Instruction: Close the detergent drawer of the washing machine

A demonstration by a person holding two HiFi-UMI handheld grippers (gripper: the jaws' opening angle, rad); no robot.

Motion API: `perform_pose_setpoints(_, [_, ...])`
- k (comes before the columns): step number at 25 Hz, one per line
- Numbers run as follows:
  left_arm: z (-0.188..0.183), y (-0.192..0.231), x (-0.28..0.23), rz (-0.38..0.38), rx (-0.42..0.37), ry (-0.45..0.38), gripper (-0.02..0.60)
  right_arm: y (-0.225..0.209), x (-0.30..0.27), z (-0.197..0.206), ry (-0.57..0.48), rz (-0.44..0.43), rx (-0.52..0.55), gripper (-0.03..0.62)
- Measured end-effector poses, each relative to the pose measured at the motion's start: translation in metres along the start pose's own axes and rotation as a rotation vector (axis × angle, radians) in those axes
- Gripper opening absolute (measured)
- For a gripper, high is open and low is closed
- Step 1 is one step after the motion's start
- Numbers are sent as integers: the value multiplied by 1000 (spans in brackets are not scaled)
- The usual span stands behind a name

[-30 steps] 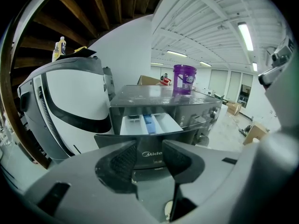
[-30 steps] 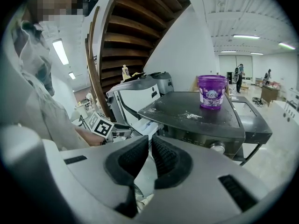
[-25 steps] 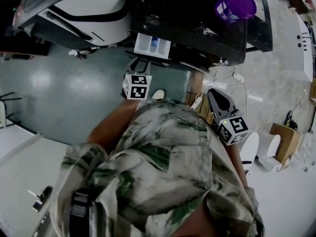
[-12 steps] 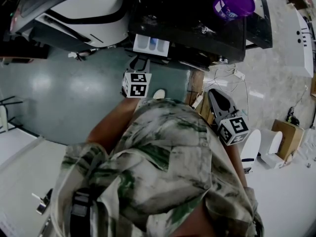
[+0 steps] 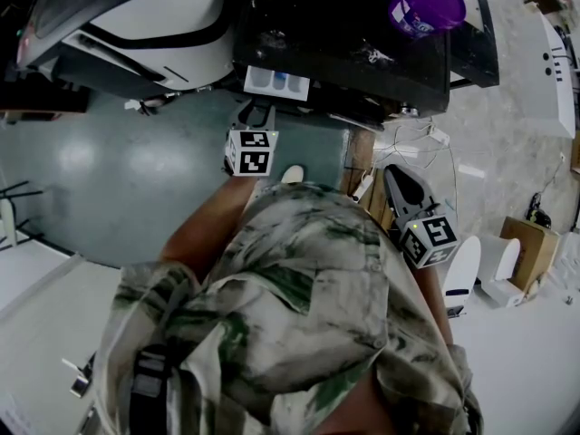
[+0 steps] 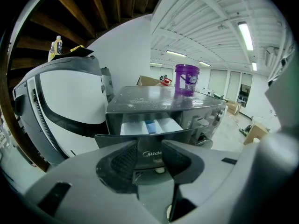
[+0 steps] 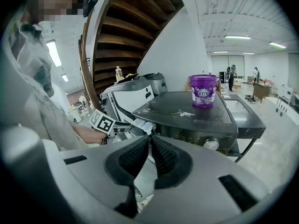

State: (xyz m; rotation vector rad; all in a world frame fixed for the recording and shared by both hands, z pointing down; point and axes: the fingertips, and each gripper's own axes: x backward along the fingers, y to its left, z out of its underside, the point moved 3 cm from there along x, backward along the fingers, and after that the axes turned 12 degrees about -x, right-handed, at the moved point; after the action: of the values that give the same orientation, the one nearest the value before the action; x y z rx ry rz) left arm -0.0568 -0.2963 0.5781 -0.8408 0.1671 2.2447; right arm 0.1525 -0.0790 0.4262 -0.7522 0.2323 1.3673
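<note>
The dark washing machine [image 5: 362, 34] has its detergent drawer [image 5: 276, 82] pulled out, showing white and blue compartments [image 6: 149, 126]. My left gripper [image 5: 257, 114] points at the drawer's front panel [image 6: 152, 154] from just in front; its jaws stand open and the panel shows in the gap between them. I cannot tell whether the fingertips touch the panel. My right gripper [image 5: 405, 188] hangs off to the right of the machine, away from the drawer. Its pads [image 7: 161, 155] meet at the tips, shut on nothing. The left gripper's marker cube [image 7: 102, 121] also shows in the right gripper view.
A purple tub [image 5: 428, 3] stands on the machine's top. A white and grey machine [image 5: 136, 16] with a curved door [image 6: 60, 106] sits close at the left. Cables [image 5: 417, 139] and cardboard boxes [image 5: 526, 256] lie on the floor at the right.
My left gripper has edged slightly toward the machine, and the drawer sticks out a little less than before. The right gripper has stayed where it was.
</note>
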Motion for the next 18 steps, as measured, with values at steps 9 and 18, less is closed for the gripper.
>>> perform_pose_setpoints(9, [-6,3,-9,-2,-4,-4,173,-8,3,3,-5,21,-24,43])
perform_pose_setpoints(18, [-12,6,-17,-3,1,-1,173,-15,8,1,-26,37,-34,43])
